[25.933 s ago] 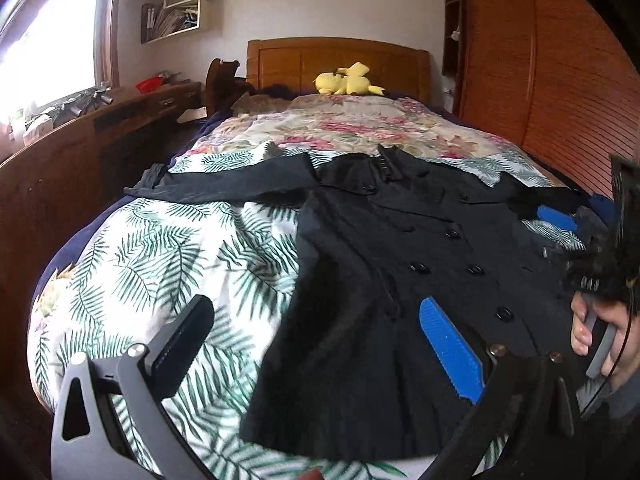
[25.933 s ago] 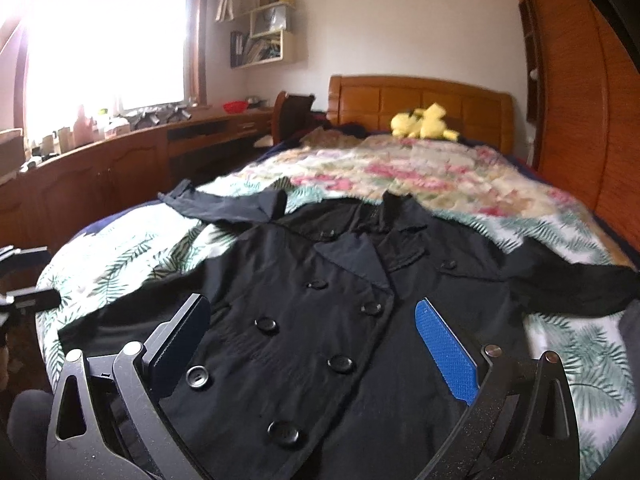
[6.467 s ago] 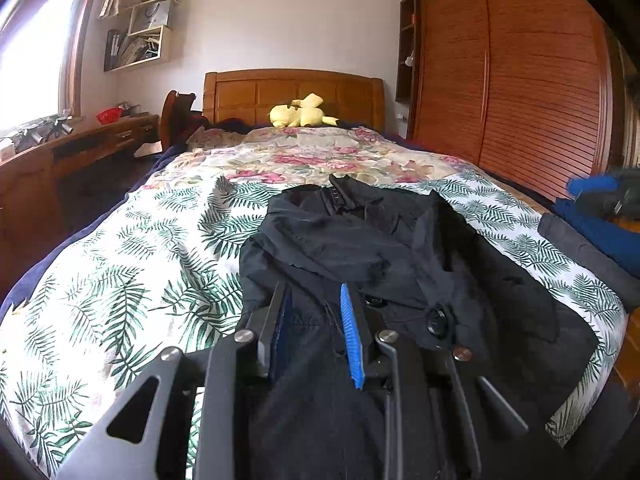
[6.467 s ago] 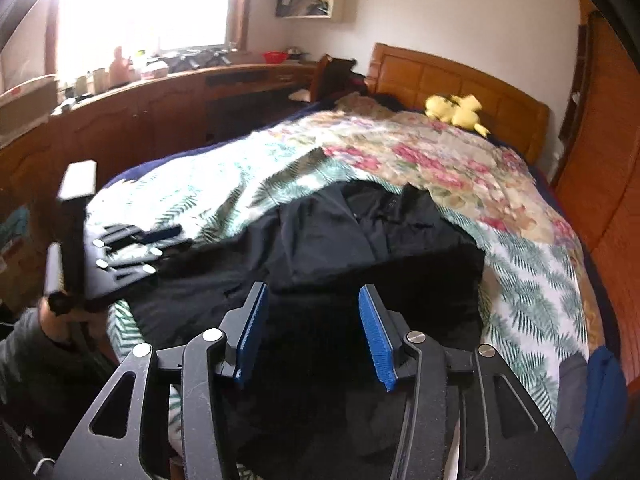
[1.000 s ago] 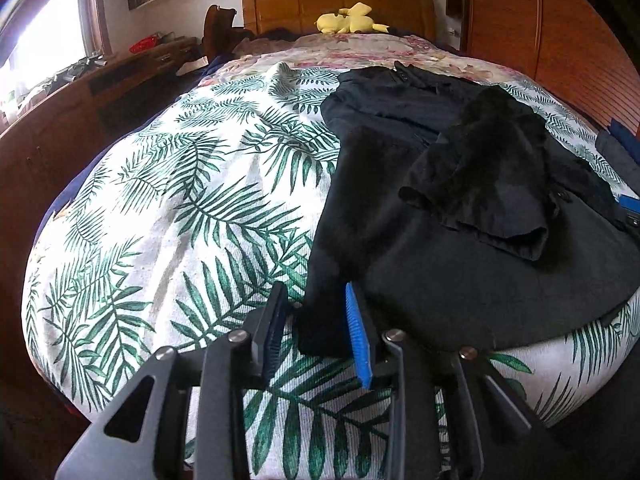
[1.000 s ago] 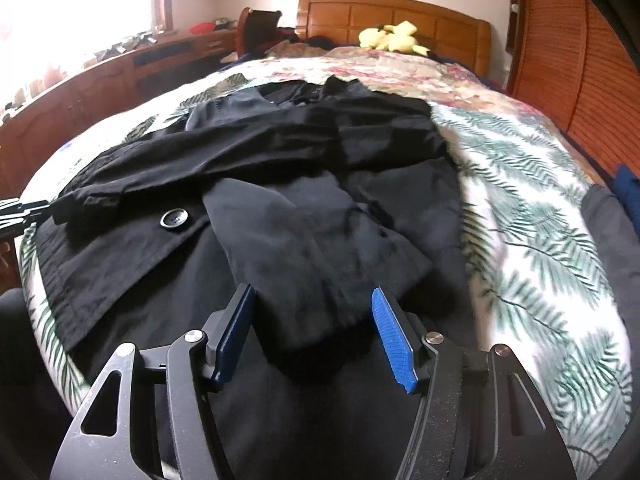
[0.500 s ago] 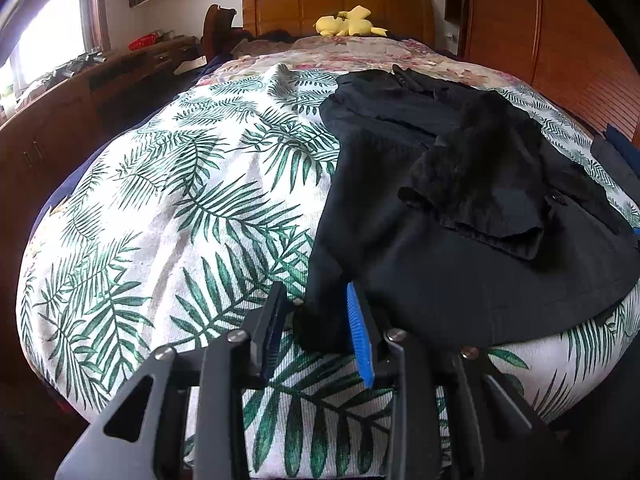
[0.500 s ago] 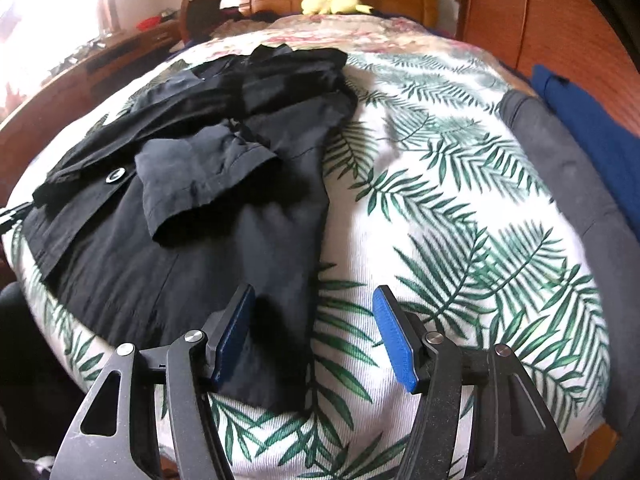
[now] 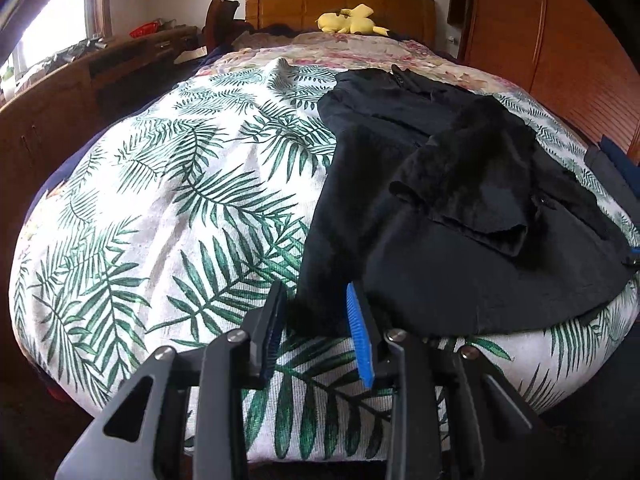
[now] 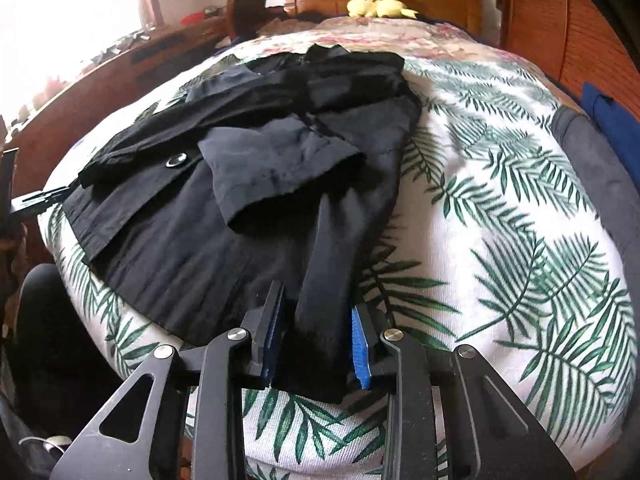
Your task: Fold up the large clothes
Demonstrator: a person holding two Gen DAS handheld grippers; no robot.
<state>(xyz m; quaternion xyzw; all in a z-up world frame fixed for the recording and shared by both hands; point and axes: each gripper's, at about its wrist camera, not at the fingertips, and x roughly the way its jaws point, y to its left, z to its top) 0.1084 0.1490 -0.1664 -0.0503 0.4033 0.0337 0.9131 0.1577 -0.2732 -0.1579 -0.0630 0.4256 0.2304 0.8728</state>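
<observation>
Broadly, the bed [image 9: 168,208] with its palm-leaf cover fills both views, and the black coat [image 10: 280,184] lies on its near half, sleeves folded in over the front. Both grippers work the hem at the foot edge. The right gripper [image 10: 318,344] has just been closing its jaws, and they now stand narrow, pinching the coat's near right corner, which rises in a ridge between the blue pads [image 10: 359,354]. Half a second ago those jaws stood wide over bare cover beside the hem. The left gripper [image 9: 316,332] has its jaws narrow too, closed on the coat's near left corner [image 9: 316,312]; it looks the same as a second ago. Only the right wrist view shows the large button [image 10: 177,160] on the coat's front and a dark grey garment [image 10: 592,168] at the bed's right edge in full; the left wrist view catches the right gripper's blue tip [image 9: 635,254] at its far right. A yellow plush toy [image 9: 352,20] sits by the headboard.
</observation>
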